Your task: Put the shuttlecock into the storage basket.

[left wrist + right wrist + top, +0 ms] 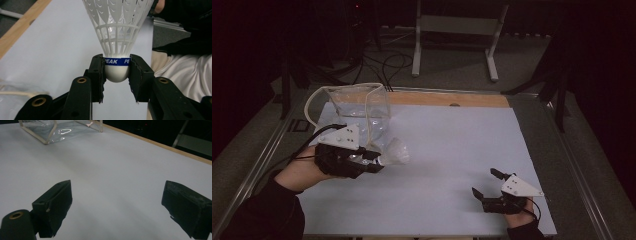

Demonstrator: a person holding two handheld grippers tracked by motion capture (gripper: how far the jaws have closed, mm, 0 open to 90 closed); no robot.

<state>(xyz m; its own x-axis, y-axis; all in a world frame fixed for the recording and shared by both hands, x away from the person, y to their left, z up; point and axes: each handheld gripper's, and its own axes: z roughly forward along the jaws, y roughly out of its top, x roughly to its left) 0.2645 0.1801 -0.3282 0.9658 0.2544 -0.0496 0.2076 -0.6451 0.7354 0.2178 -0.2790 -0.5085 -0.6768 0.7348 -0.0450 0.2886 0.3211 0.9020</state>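
A dim room, seen from above: a desk covered with a pale sheet, a strip of bare wood along its far edge.

The left gripper is held above the near-left part of the desk, pointing toward the middle. Its fingers pinch a white plastic shuttlecock by its rounded cork base. In the left gripper view the two black pads press on either side of the cork, right at a blue band printed with white letters; the rounded tip of the cork faces the camera and the netted skirt flares out away from it. In the high view the shuttlecock sticks out sideways from the gripper, its skirt pointing to the right, just above the sheet.

Just behind the left gripper, at the far-left corner of the desk, stands a clear plastic bag with pale trim and a looped cord handle. The bag's mouth is open at the top.

The right gripper rests low at the near-right part of the desk, well apart from the shuttlecock. Its fingers are spread wide with only bare sheet between them.
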